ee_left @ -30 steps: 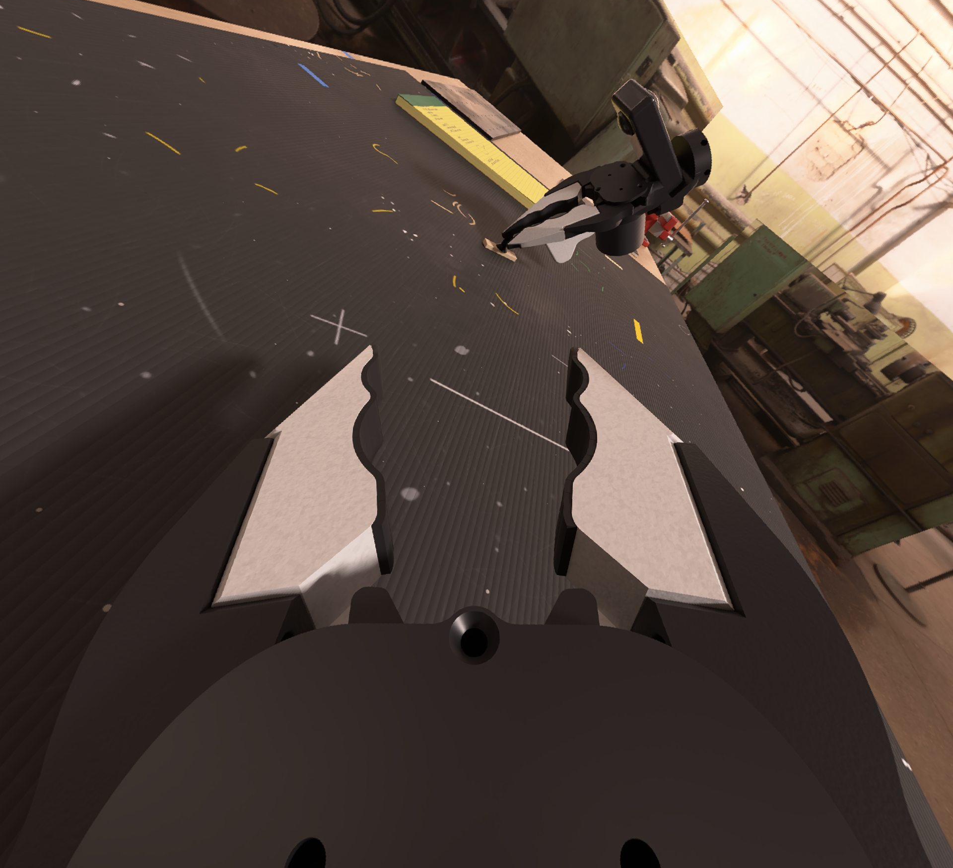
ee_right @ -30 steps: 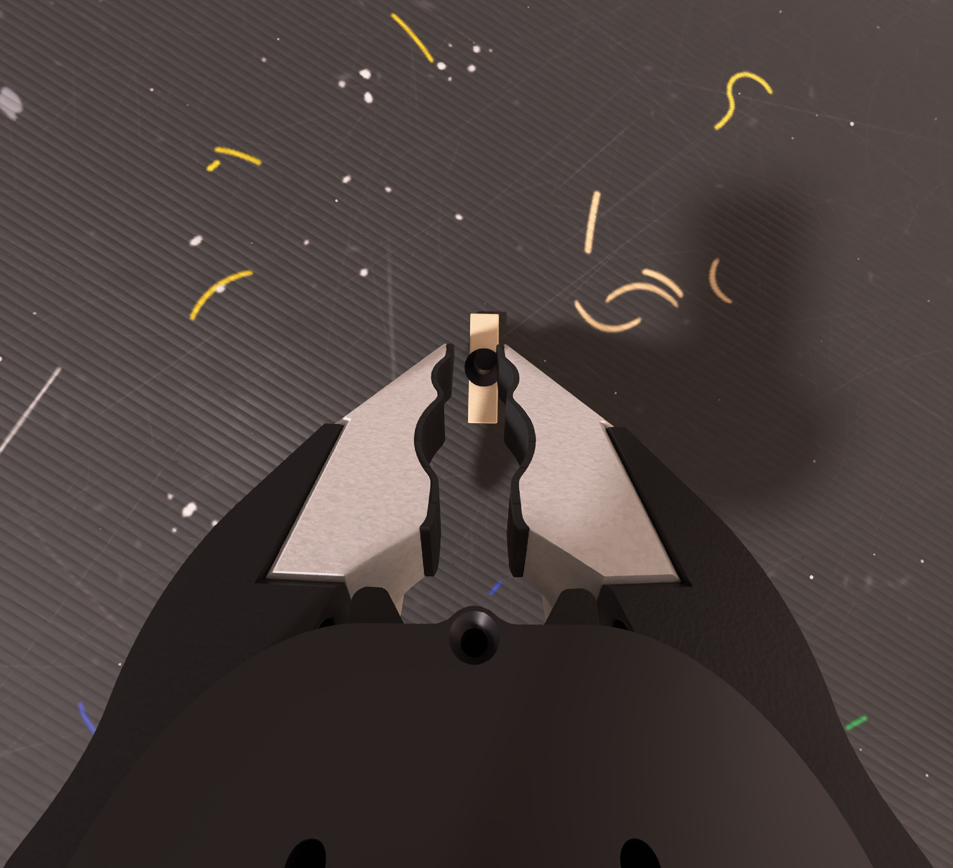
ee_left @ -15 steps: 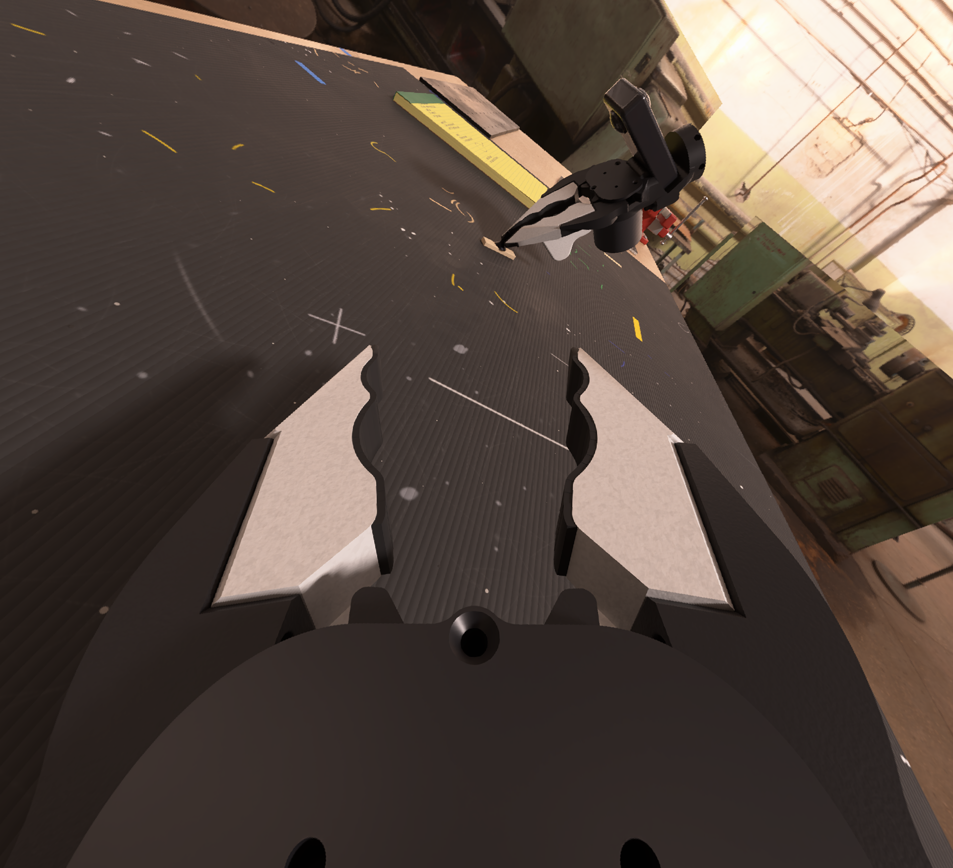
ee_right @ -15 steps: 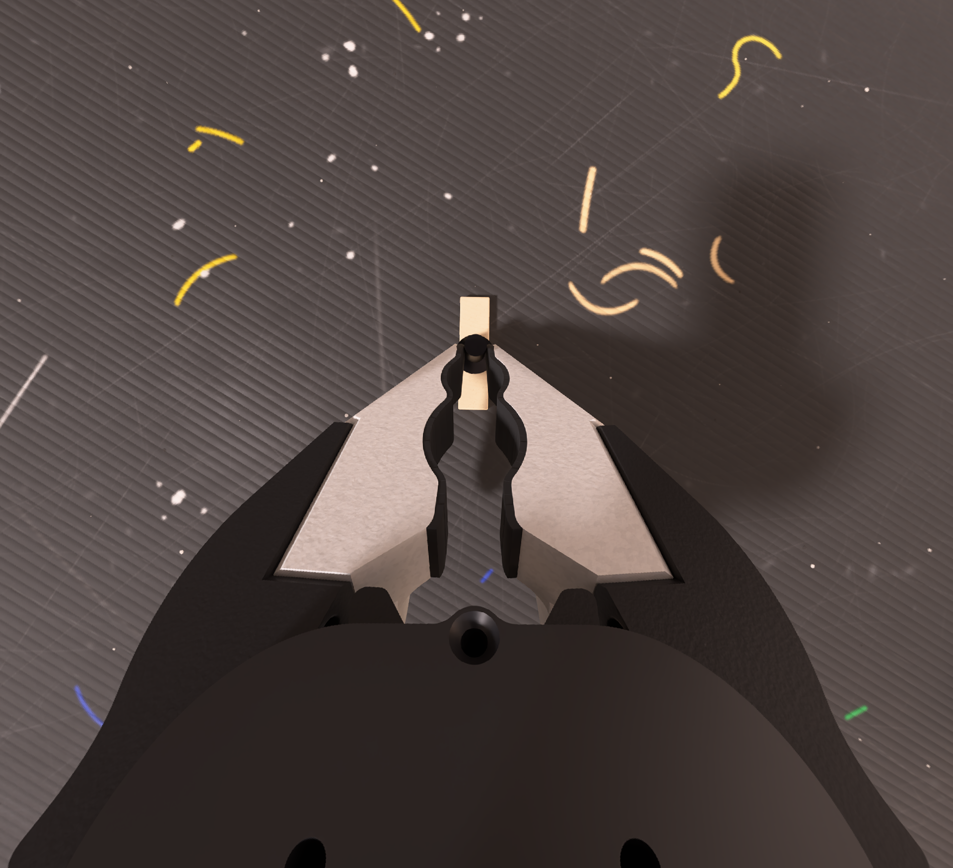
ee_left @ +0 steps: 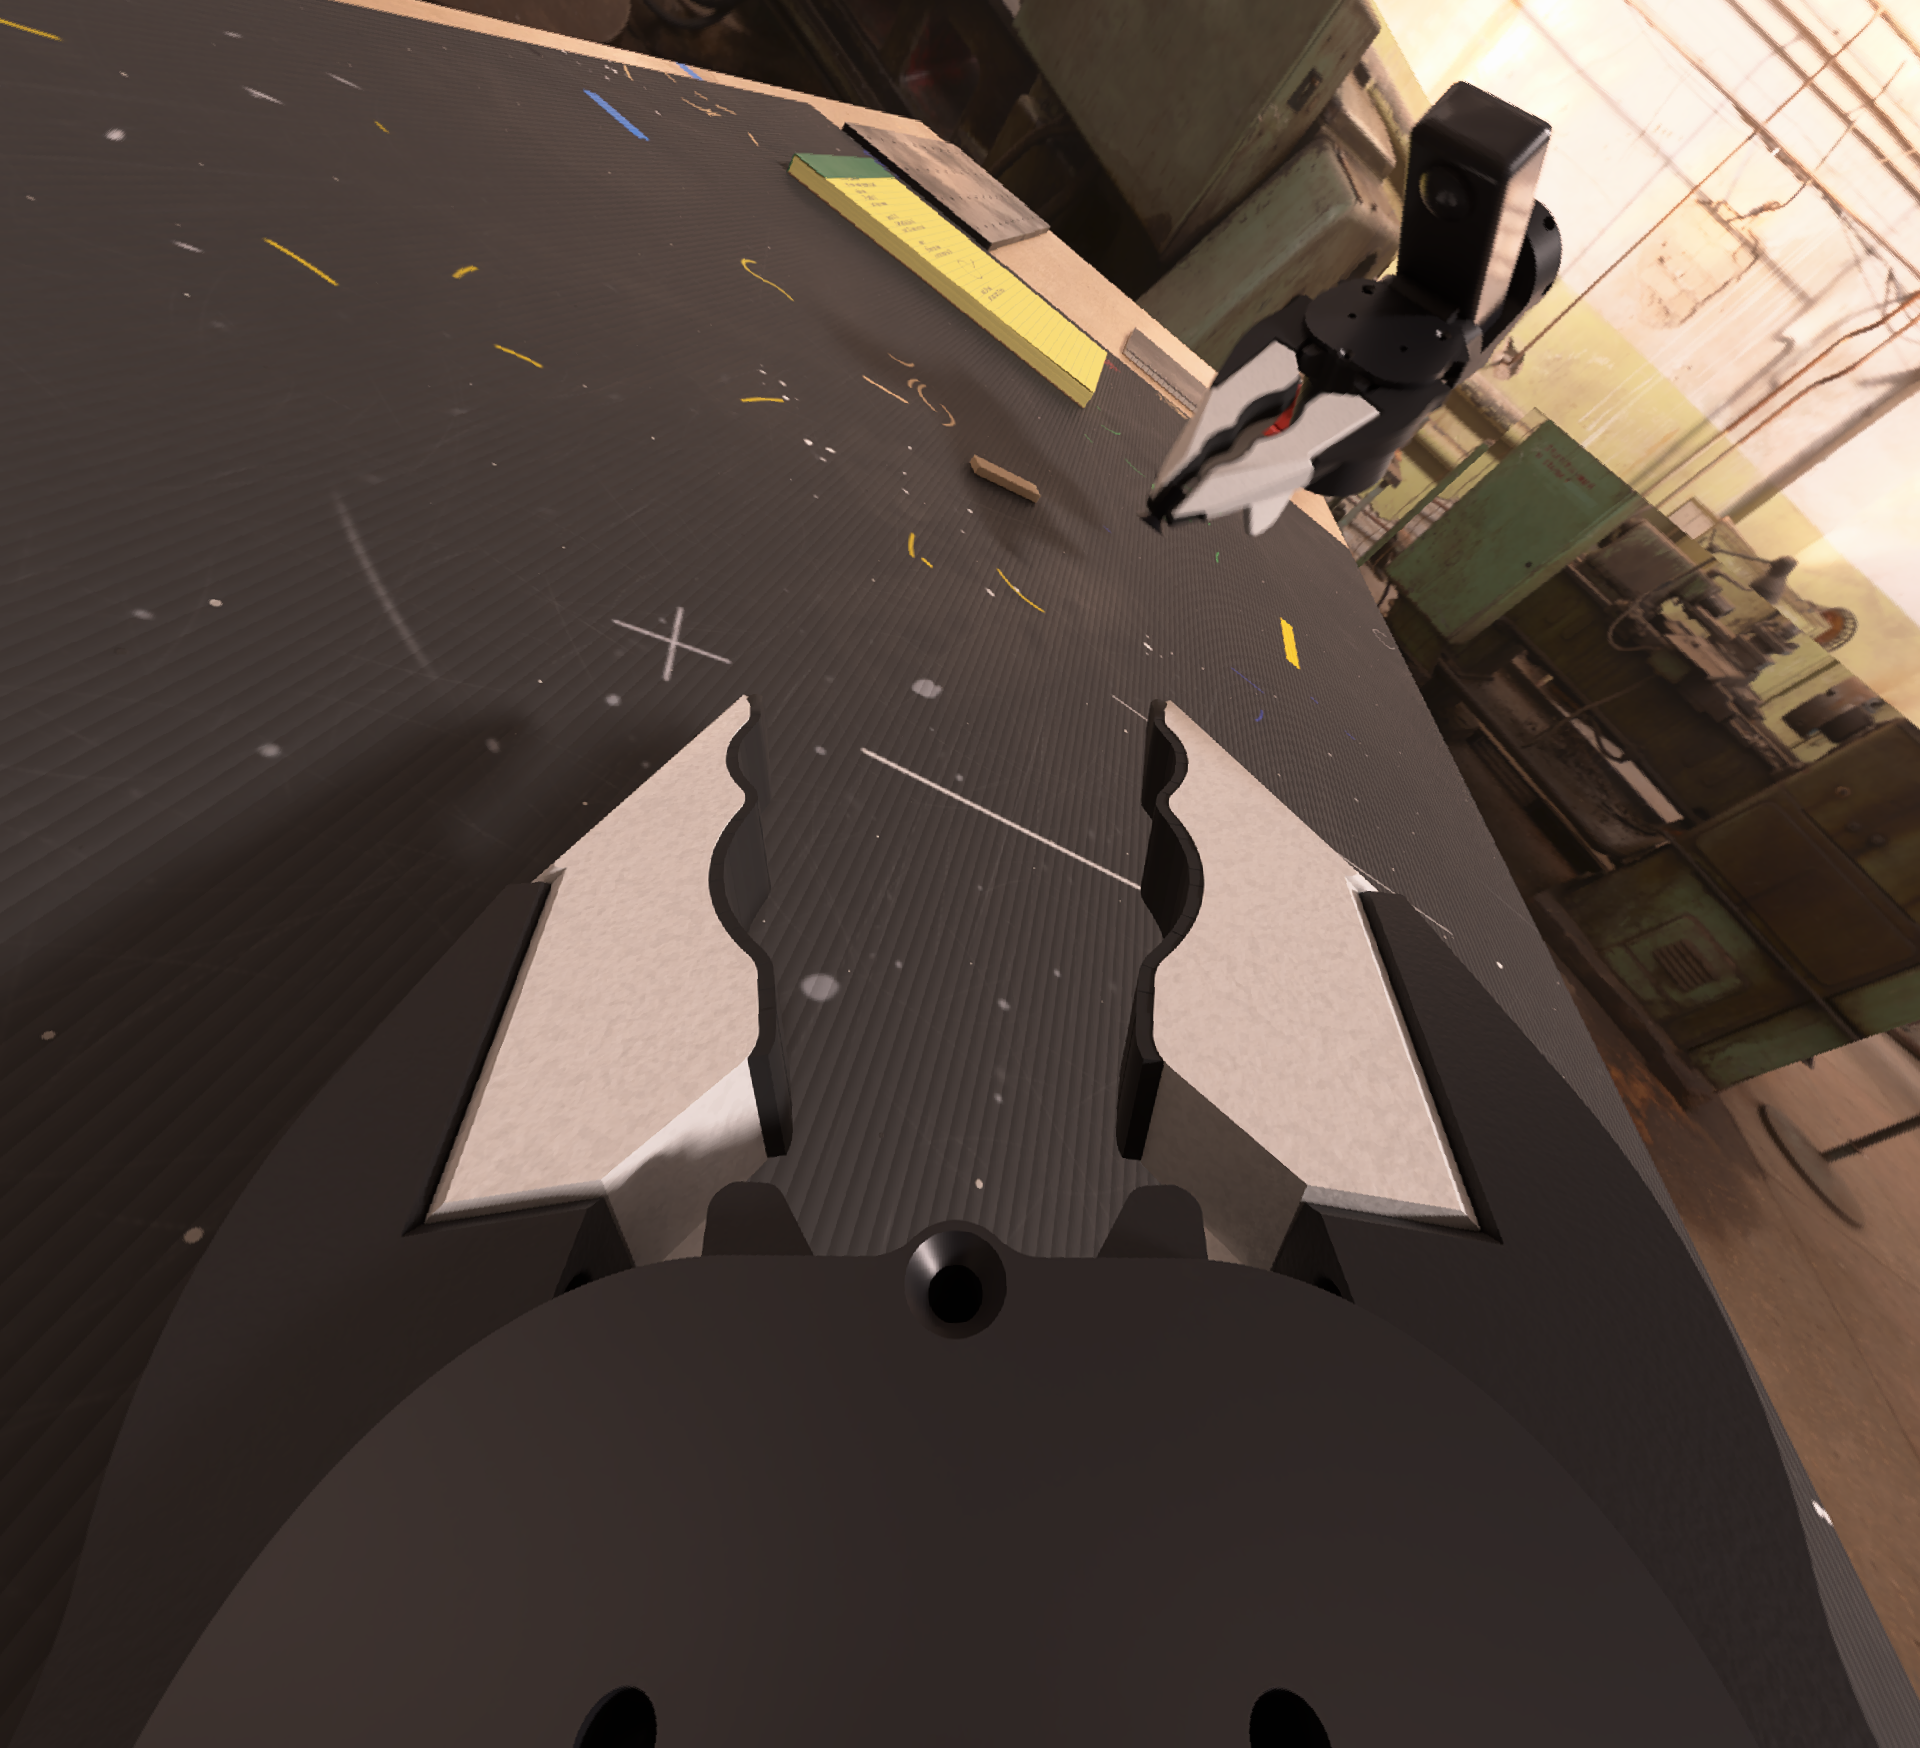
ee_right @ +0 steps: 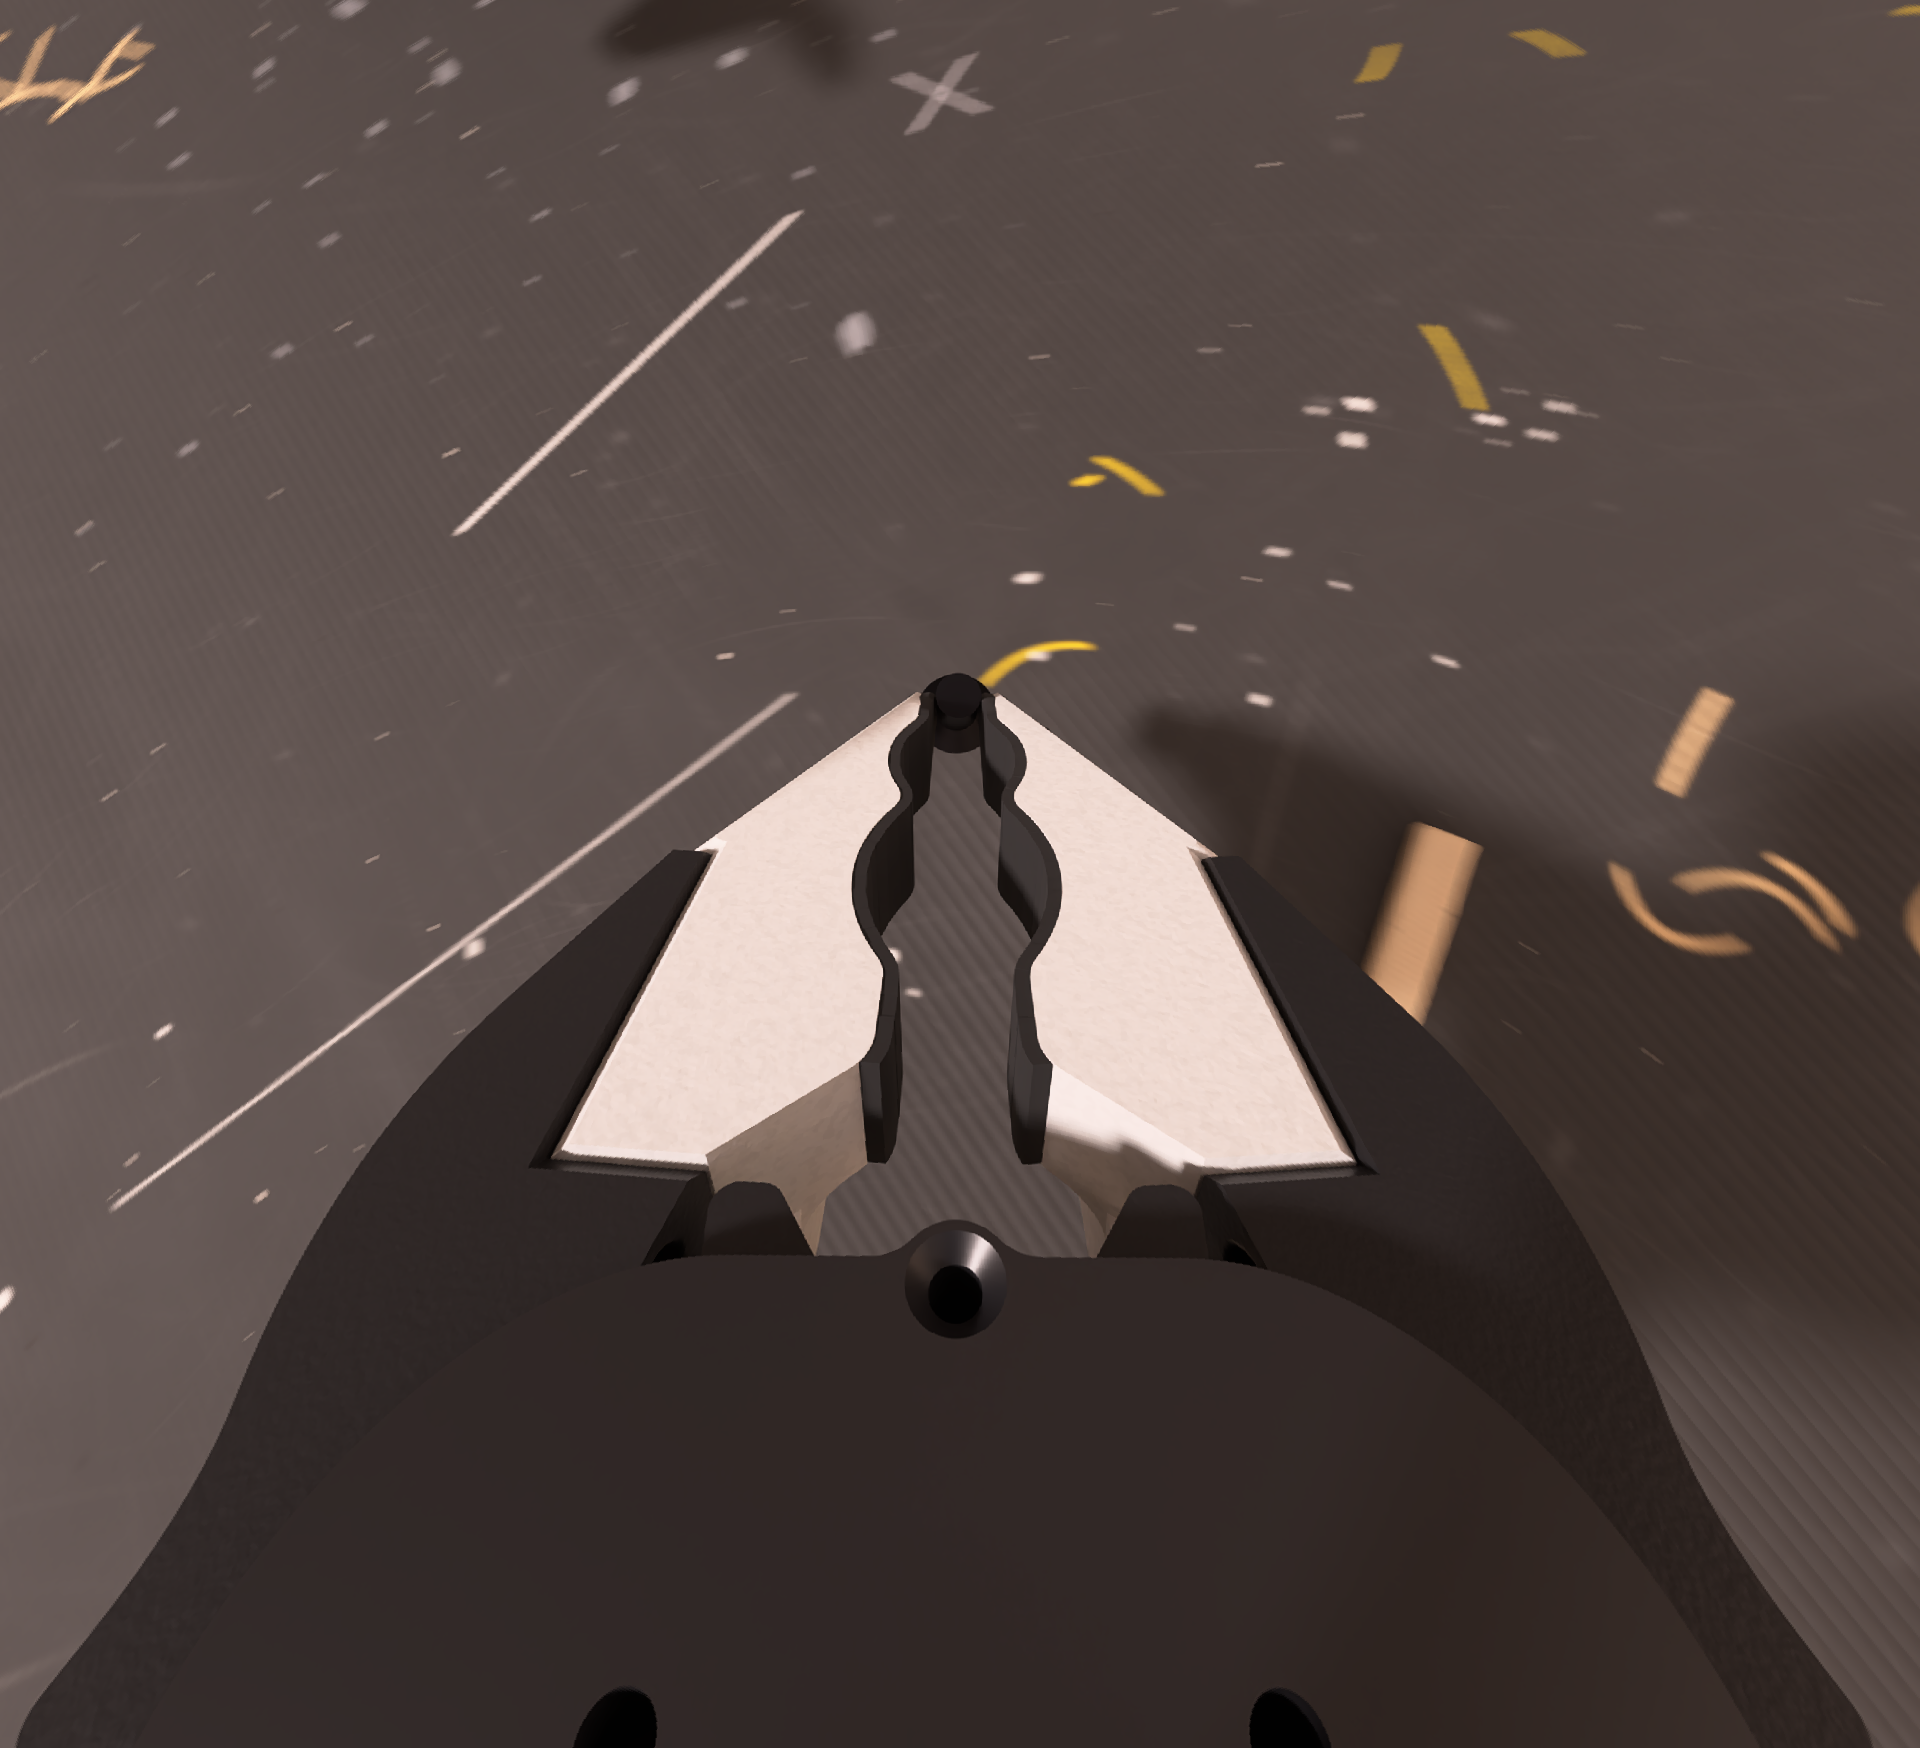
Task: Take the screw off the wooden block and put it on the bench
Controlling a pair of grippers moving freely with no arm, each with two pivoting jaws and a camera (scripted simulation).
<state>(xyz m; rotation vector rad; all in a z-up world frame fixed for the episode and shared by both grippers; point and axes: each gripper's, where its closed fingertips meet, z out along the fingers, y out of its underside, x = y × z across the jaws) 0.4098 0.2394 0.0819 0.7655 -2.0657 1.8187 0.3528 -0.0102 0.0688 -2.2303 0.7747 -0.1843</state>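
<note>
Left wrist view: left gripper (ee_left: 951, 877) hovers over the dark bench (ee_left: 468, 472), jaws spread wide, nothing between them. At 1 o'clock from it, the right gripper (ee_left: 1155, 514) points down at the mat, its fingertips pinched on a small dark item just above the surface; too small here to identify. The wooden block (ee_left: 1004, 478) lies flat on the bench at 9 o'clock from those tips, near but apart. A yellow notepad (ee_left: 940, 264) sits at 12 o'clock, by the far edge.

Right wrist view: right gripper (ee_right: 954, 722) jaws nearly closed, gripping the black screw (ee_right: 953, 699) at the very tips. Wooden block (ee_right: 1421, 914) lies at 3 o'clock of the fingers, partly hidden by the gripper body, clear of the screw.
</note>
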